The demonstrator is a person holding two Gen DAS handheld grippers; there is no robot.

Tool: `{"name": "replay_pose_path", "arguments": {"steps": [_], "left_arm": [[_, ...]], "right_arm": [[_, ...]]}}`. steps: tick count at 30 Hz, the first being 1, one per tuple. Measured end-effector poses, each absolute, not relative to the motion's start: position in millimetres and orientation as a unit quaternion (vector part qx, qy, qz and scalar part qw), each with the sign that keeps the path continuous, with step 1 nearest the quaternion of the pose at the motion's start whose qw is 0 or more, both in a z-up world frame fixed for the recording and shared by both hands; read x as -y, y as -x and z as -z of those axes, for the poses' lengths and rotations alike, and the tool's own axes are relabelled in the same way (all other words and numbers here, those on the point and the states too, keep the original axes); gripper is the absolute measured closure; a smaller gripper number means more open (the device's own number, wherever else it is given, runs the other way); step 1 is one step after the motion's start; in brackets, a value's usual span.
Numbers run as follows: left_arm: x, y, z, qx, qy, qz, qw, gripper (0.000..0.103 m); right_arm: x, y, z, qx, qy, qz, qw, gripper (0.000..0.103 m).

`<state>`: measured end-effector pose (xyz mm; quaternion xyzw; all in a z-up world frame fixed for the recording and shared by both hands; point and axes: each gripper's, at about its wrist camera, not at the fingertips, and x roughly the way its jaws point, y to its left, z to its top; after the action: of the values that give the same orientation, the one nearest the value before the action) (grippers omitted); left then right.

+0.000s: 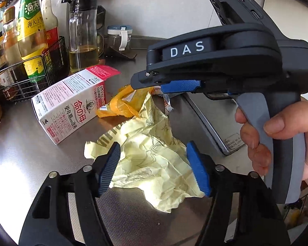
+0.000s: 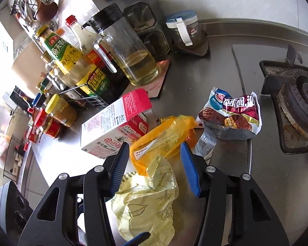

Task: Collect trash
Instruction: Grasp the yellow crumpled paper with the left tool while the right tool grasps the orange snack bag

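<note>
- Trash sits in a loose pile on the steel counter (image 2: 225, 41): pale yellow paper (image 1: 154, 164), orange wrapper (image 2: 164, 139), pink-and-white carton (image 2: 117, 127), red snack wrapper (image 2: 234, 114) nearest the stove burner (image 2: 303, 98).
- Left gripper (image 1: 156, 170) straddles the yellow paper, blue pads on either side; jaws partly open, pads look just at the paper edges, not clearly pinching.
- Right gripper (image 2: 156, 166) straddles the orange wrapper, top of the yellow paper also between the pads; partly open, no firm grip visible.
- A hand (image 1: 277, 139) squeezes the right gripper's handle in the left view.
- Risk: both claws work the same overlapping pile, so the right one could nip the yellow paper too and tug against the left.
- Risk: crumpled paper is springy and thin; a shallow pinch may slip out on lift.
- Risk: the carton lies just beside the orange wrapper and could get dragged or knocked toward the bottles (image 2: 67, 55).
</note>
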<state>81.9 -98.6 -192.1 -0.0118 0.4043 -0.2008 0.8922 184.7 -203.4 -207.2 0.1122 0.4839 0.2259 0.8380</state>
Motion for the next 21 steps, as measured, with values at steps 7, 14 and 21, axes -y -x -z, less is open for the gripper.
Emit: {"name": "replay_pose_path", "arguments": {"steps": [7, 14, 21], "left_arm": [[87.5, -90.0, 198.5, -0.418, 0.036, 0.215, 0.882, 0.072], [83.9, -84.3, 196.6, -0.425, 0.042, 0.224, 0.876, 0.087], [77.8, -75.6, 189.4, -0.423, 0.048, 0.229, 0.875, 0.092]], "right_arm": [[197.6, -201.2, 222.8, -0.496, -0.123, -0.226, 0.829, 0.059], [181.5, -217.0, 218.7, -0.499, -0.105, -0.238, 0.827, 0.059], [163.5, -217.1, 227.2, -0.509, -0.062, -0.24, 0.825, 0.092]]}}
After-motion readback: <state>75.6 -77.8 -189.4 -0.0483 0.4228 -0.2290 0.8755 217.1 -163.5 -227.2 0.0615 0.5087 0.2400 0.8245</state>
